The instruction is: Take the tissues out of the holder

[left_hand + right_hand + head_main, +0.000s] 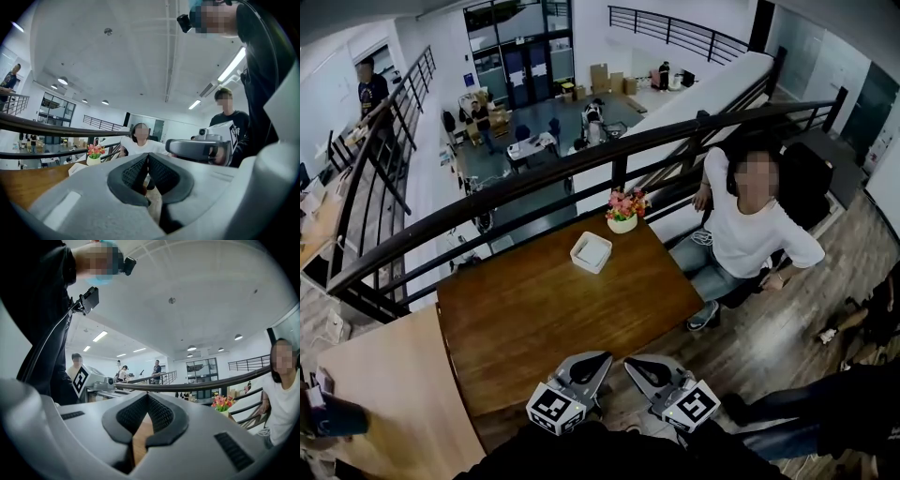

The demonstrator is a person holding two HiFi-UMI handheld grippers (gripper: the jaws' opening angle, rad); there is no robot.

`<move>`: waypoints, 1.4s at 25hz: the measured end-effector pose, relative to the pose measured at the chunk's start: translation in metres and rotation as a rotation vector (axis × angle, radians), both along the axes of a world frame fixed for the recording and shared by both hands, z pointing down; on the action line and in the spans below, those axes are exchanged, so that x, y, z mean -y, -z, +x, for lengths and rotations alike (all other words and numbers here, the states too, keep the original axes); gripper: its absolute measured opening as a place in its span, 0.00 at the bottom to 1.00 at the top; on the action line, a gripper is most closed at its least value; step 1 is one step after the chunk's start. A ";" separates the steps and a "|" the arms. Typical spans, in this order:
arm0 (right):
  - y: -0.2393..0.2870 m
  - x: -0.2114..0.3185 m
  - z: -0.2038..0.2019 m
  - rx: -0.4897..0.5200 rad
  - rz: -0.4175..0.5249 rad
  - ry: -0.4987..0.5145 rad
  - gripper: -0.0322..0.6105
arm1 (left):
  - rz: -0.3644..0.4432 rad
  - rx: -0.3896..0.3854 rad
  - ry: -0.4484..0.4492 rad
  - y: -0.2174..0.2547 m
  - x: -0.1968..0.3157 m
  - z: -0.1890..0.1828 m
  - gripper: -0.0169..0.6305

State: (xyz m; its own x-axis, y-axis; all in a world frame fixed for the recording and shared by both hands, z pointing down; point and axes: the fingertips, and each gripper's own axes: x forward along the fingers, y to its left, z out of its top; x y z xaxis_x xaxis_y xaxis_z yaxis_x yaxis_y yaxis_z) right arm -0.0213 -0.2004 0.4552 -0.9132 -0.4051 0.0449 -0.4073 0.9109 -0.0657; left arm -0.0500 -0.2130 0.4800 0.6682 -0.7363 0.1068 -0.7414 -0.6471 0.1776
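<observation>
Seeing a square white holder (581, 260), pale tissues (592, 249) lying flat inside, sitting at the table's (544, 319) far side (beside a flowerpot (622, 224)). Holding left gripper (600, 358) and right gripper (631, 363) level, side by side over the table's near edge, jaws pressed together, empty. Facing the holder, well apart across the table.

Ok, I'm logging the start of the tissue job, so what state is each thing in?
Left gripper: jaws shut, empty.
Right gripper: jaws shut, empty.
Holder: flat on the table, untouched.
Tissues: seemingly inside the holder, not yet taken out.
Flower pot: upright, beside the holder.
</observation>
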 end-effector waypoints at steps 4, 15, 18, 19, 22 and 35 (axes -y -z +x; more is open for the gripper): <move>-0.004 0.028 -0.024 -0.013 -0.007 -0.025 0.06 | -0.013 -0.011 -0.026 -0.005 0.028 -0.025 0.04; -0.007 0.077 -0.064 -0.028 -0.040 -0.096 0.06 | -0.047 0.024 -0.065 -0.013 0.089 -0.073 0.04; -0.010 0.088 -0.067 -0.028 -0.043 -0.096 0.06 | -0.064 0.035 -0.055 -0.019 0.106 -0.080 0.04; -0.010 0.092 -0.069 -0.026 -0.044 -0.096 0.06 | -0.072 0.038 -0.052 -0.021 0.111 -0.082 0.04; -0.014 0.105 -0.074 -0.030 -0.060 -0.090 0.06 | -0.091 0.051 -0.038 -0.030 0.129 -0.089 0.04; -0.027 0.195 -0.069 -0.041 -0.065 -0.006 0.06 | -0.213 0.165 0.027 -0.081 0.234 -0.079 0.04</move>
